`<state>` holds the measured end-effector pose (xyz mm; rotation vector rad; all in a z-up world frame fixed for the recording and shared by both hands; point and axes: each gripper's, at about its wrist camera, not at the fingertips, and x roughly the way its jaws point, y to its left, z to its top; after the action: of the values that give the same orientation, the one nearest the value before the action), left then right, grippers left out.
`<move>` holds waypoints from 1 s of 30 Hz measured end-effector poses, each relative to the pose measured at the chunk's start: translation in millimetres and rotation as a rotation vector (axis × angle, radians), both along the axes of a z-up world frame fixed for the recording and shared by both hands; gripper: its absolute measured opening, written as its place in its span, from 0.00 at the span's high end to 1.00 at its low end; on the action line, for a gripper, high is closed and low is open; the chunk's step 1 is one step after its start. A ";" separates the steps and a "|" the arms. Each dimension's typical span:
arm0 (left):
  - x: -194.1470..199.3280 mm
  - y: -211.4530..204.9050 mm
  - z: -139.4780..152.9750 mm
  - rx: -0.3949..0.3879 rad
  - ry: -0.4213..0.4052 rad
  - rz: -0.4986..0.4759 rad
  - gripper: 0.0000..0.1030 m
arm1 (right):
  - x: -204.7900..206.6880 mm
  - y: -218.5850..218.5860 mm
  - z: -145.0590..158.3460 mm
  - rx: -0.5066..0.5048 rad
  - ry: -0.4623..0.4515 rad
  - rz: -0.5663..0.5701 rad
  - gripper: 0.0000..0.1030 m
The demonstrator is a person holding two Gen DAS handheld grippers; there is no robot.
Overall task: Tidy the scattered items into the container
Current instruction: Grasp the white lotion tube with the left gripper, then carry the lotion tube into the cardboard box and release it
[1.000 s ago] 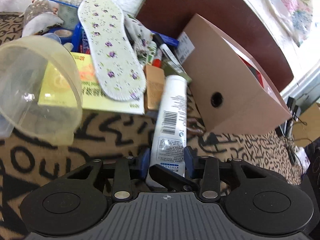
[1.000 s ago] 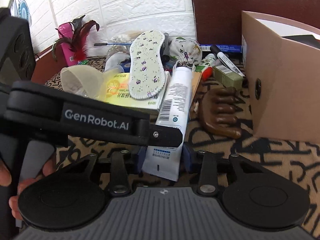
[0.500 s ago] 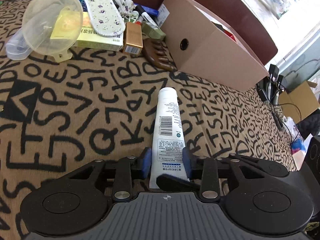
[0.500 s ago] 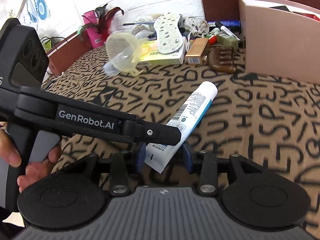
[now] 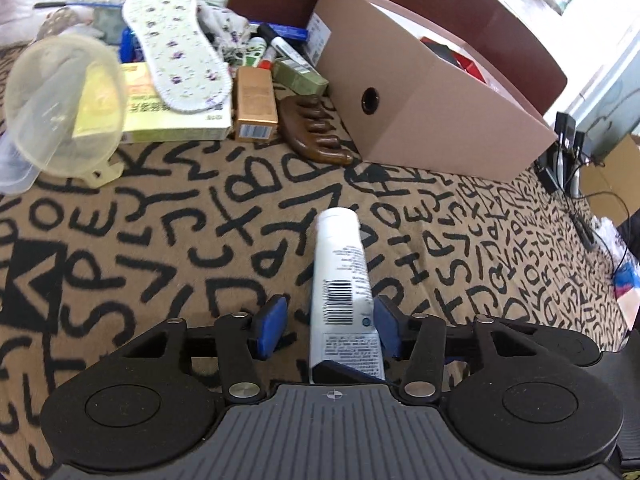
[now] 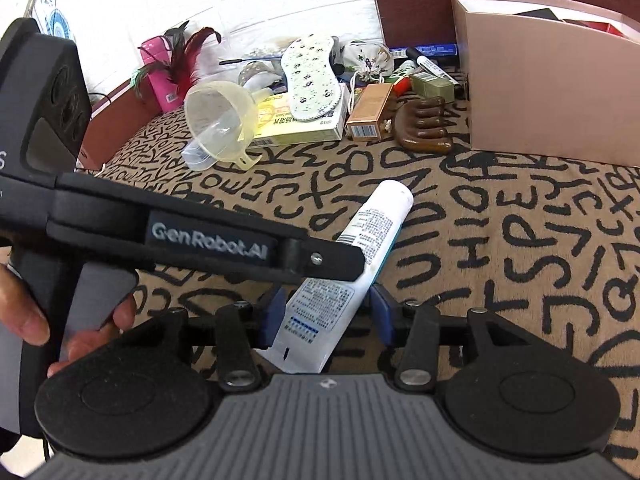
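A white tube [image 5: 340,264] points toward the open pink cardboard box [image 5: 432,120], with its flat crimped end between both grippers. My left gripper [image 5: 330,320] has its jaws opening. Its left pad stands well clear of the tube and the right pad is just beside it. In the right wrist view the tube [image 6: 376,220] runs diagonally through my right gripper [image 6: 326,304]. Those jaws are opening slightly, and the pads still seem to touch the crimped end. The left gripper's finger [image 6: 256,244] crosses over the tube, and the box [image 6: 540,80] stands at the far right.
Left of the box is a pile: a clear funnel [image 5: 60,100], a floral insole [image 5: 176,44] on a yellow-green carton [image 5: 176,128], a gold carton [image 5: 254,104], a wooden comb [image 5: 316,132] and markers [image 5: 280,46]. Cables [image 5: 580,184] hang off the bed's right edge. A hand [image 6: 24,312] holds the left gripper.
Both grippers drew back from the pile with the tube between them. Since then the left jaws have spread wide off the tube. The right jaws widened a little.
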<state>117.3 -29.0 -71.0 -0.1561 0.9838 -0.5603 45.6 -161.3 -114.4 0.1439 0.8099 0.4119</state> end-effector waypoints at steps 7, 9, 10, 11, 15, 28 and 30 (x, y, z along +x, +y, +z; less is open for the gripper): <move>1.7 -2.5 -1.6 0.008 0.002 -0.014 0.65 | 8.9 -5.2 -4.9 0.055 0.018 -0.021 0.49; 1.9 -2.0 -2.1 0.005 0.002 -0.014 0.63 | 7.5 -7.2 -5.1 0.064 0.015 -0.028 0.54; 2.3 -1.6 -2.5 0.001 0.003 -0.011 0.57 | 6.6 -9.0 -5.8 0.071 0.013 -0.030 0.56; 2.6 -1.7 -2.9 -0.005 0.006 -0.010 0.54 | 6.2 -10.5 -6.3 0.079 0.013 -0.032 0.57; 2.8 -3.9 -2.5 0.004 0.006 -0.014 0.53 | 8.1 -10.4 -6.5 0.086 0.020 -0.029 0.56; -6.1 4.6 4.1 -0.020 0.012 0.039 0.64 | 10.0 -10.7 -6.1 0.113 -0.005 -0.045 0.60; -14.1 5.0 11.4 -0.020 -0.015 0.038 0.64 | 2.7 -10.7 -3.0 0.119 -0.017 -0.040 0.61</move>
<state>103.2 -24.0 -59.6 -0.1878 0.9589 -0.5363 48.3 -172.0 -117.5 0.2669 0.7650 0.4231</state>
